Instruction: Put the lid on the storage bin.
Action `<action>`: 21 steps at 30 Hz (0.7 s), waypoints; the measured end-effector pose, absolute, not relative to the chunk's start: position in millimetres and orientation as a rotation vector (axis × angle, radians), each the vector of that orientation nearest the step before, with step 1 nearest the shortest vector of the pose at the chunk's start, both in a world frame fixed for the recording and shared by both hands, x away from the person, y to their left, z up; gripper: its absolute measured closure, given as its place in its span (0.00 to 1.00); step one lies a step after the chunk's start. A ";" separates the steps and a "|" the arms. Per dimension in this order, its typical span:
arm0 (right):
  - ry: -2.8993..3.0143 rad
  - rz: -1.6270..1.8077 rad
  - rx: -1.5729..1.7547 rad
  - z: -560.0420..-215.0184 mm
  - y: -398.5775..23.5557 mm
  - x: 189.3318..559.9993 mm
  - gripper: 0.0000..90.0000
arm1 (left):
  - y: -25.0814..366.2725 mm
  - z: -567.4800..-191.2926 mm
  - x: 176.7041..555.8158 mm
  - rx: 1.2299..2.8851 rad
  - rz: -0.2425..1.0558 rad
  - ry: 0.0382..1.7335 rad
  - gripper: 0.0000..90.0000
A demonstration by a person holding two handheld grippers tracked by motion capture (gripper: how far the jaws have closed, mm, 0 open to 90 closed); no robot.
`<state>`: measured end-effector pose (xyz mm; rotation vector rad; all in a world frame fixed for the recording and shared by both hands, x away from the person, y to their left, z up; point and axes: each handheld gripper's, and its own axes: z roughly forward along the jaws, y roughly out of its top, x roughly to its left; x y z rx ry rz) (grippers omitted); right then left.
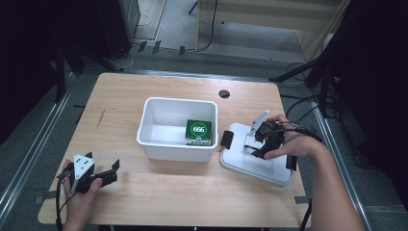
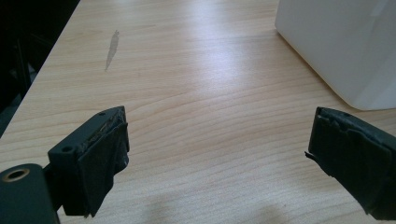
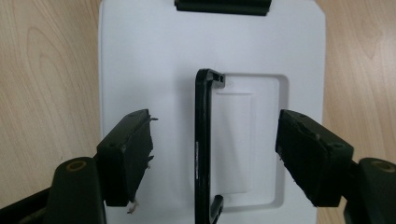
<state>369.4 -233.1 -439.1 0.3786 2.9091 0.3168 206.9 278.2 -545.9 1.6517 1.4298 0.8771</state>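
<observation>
A white lid (image 1: 240, 159) (image 3: 154, 56) lies flat on the table, right of a white bin (image 1: 159, 142). The lid carries a black handle (image 3: 203, 140) standing up from its middle and black clips (image 1: 226, 139) (image 3: 222, 5) at its ends. My right gripper (image 1: 255, 144) (image 3: 212, 156) hovers over the lid with the raised handle between its jaws; both pads stand clear of it, so it is open. A green box marked 666 (image 1: 198, 132) lies inside the bin. My left gripper (image 1: 114, 172) (image 2: 217, 154) rests low at the table's front left, open and empty.
The bin's white wall (image 2: 345, 46) rises at the upper right of the left gripper view. A dark round hole (image 1: 224, 94) sits in the wooden table (image 1: 120, 96) behind the bin. Cables and dark stands surround the table on the floor.
</observation>
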 end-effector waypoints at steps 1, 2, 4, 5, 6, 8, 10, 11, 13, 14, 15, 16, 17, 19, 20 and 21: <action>2.912 0.311 0.373 -441.2 -233.9 369.5 0.32 | 278.1 -546.0 207.0 1.652 0.877 1.430 0.06; 2.918 0.312 0.368 -443.5 -234.6 369.4 0.33 | 278.0 -546.0 207.1 1.654 0.877 1.429 0.06; 2.925 0.299 0.382 -446.7 -235.8 368.1 0.35 | 277.7 -546.1 207.2 1.654 0.877 1.426 0.06; 2.921 0.305 0.368 -448.6 -236.7 368.5 0.35 | 277.8 -546.1 207.2 1.656 0.878 1.426 0.06; 2.923 0.309 0.370 -450.1 -237.5 368.2 0.36 | 277.8 -546.2 207.3 1.655 0.877 1.426 0.06; 2.926 0.305 0.372 -452.2 -239.2 367.4 0.38 | 277.9 -546.1 207.2 1.655 0.876 1.426 0.06; 2.928 0.298 0.375 -454.4 -240.9 366.9 0.40 | 277.9 -546.1 207.2 1.652 0.877 1.429 0.06; 2.928 0.296 0.377 -455.6 -241.7 366.5 0.42 | 277.9 -546.0 207.2 1.653 0.877 1.428 0.06; 2.927 0.287 0.380 -457.2 -243.8 366.0 0.44 | 277.9 -546.1 207.3 1.653 0.877 1.427 0.06; 2.926 0.290 0.375 -458.0 -244.9 366.2 0.46 | 277.8 -546.1 207.2 1.654 0.877 1.427 0.06; 2.925 0.281 0.385 -458.1 -245.9 365.6 0.48 | 277.8 -546.1 207.2 1.654 0.877 1.427 0.06; 2.922 0.283 0.386 -458.4 -247.0 365.8 0.49 | 277.8 -546.1 207.2 1.654 0.877 1.427 0.06; 2.922 0.287 0.395 -458.6 -247.8 365.6 0.50 | 277.7 -546.1 207.2 1.654 0.878 1.427 0.06; 2.916 0.282 0.395 -459.3 -249.7 365.8 0.51 | 277.8 -546.1 207.2 1.655 0.877 1.427 0.06; 2.914 0.279 0.394 -460.0 -250.5 365.8 0.52 | 277.8 -546.1 207.2 1.657 0.877 1.427 0.06; 2.912 0.276 0.403 -460.8 -251.1 365.6 0.52 | 277.8 -546.0 207.2 1.659 0.876 1.427 0.06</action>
